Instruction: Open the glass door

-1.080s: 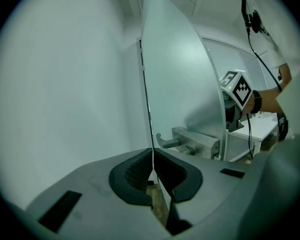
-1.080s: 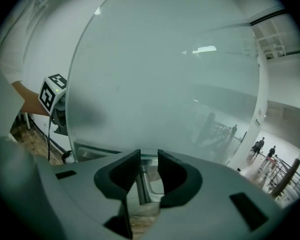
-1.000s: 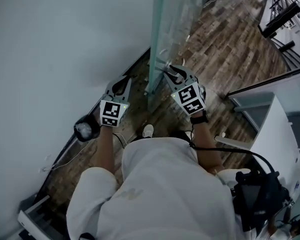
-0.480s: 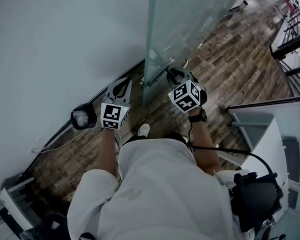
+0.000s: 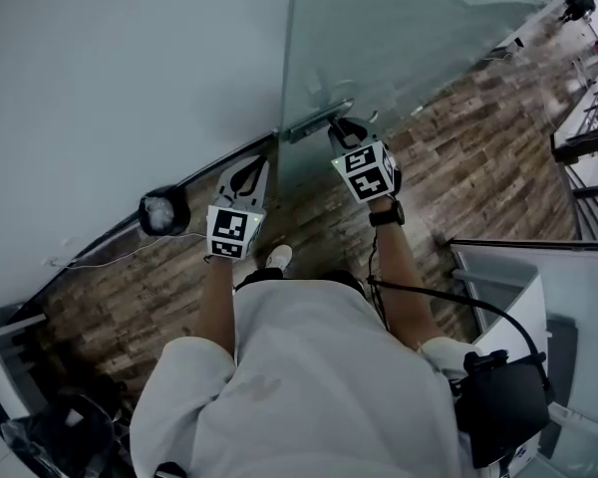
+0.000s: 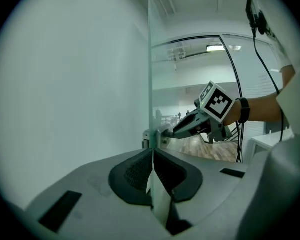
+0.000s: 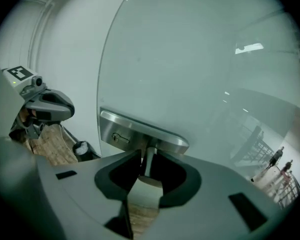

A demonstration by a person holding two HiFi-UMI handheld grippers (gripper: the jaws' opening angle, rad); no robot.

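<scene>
A white wall (image 5: 100, 78) fills the left. Beside it the glass door (image 5: 399, 38) stands over the wood-plank floor (image 5: 478, 167), with its handle edge nearest the wall. The right claw (image 7: 149, 158) is at the door's metal handle (image 7: 162, 140) — its jaws have just been closing a little, yet stand wide with the handle's stem between them, not clamped. The left claw (image 6: 152, 154) is closed on nothing — just beside the door's edge.

Person wears a white short-sleeved shirt (image 5: 319, 376), a black watch (image 5: 386, 214) on the right wrist and a white shoe (image 5: 277, 257). A black cable (image 5: 429, 292) runs beside the right arm. The left gripper (image 5: 262, 163) and right gripper (image 5: 336, 125) have grey shells, each with a black-and-white marker cube (image 5: 231, 233).
</scene>
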